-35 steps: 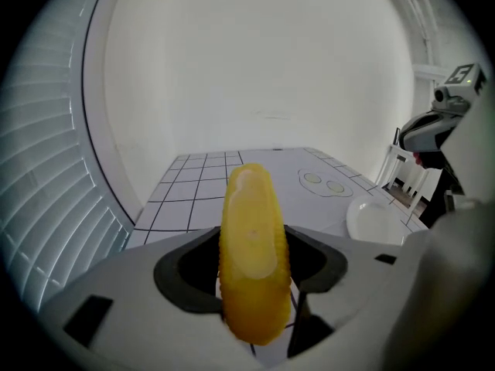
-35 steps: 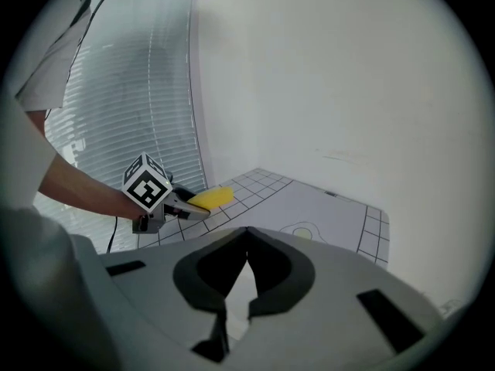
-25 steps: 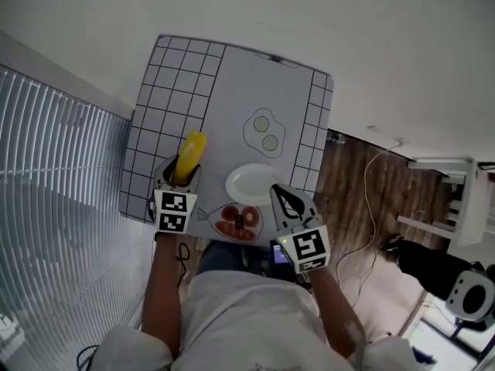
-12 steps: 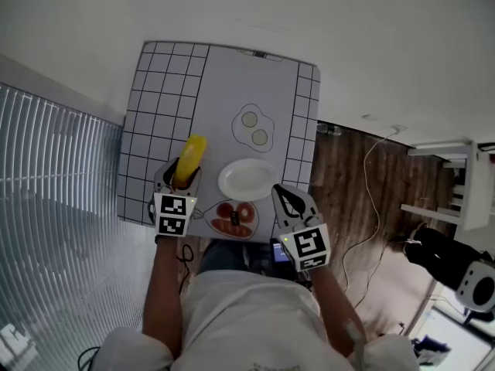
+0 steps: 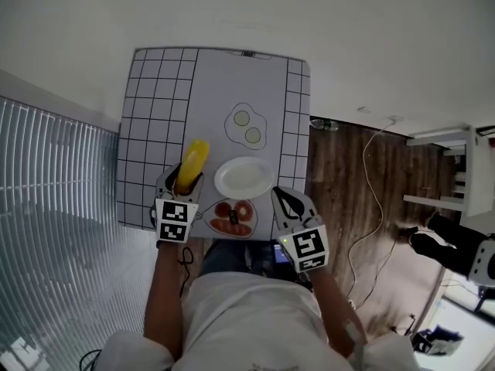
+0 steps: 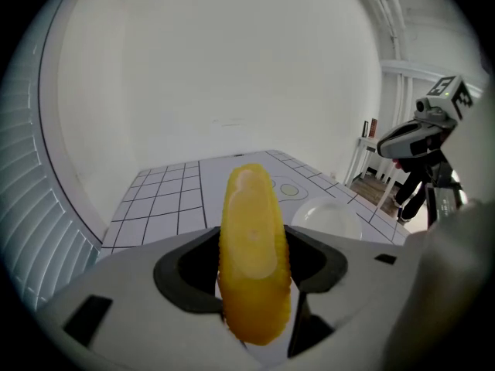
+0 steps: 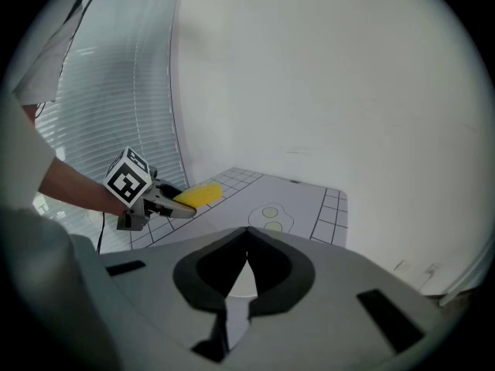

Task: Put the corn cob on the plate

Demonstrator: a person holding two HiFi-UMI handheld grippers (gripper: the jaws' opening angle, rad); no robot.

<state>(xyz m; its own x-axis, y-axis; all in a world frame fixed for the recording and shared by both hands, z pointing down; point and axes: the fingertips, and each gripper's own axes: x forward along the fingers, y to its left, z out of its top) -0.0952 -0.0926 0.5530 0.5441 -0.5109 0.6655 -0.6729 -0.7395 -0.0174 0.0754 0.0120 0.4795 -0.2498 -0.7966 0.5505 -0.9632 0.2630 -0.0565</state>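
A yellow corn cob (image 5: 192,163) is gripped by my left gripper (image 5: 182,181), shut on its lower half, and it sticks out forward over the gridded table mat (image 5: 155,99). In the left gripper view the corn cob (image 6: 251,238) stands between both pads, held above the mat. The white plate (image 5: 244,177) lies just right of the cob, bare; it also shows in the left gripper view as the plate (image 6: 329,216). My right gripper (image 5: 278,194) hovers at the plate's near right edge, its jaws shut with nothing in them (image 7: 247,239).
The mat bears a printed fried-egg drawing (image 5: 246,126) beyond the plate and a printed dish of red food (image 5: 232,216) at the near edge. Slatted blinds (image 5: 54,207) run along the left. Wooden floor with a cable (image 5: 363,199) lies right of the table.
The left gripper with the corn cob has come a little nearer the plate. The right gripper has shifted slightly at the plate's near right. The head view has drifted, so the table sits higher.
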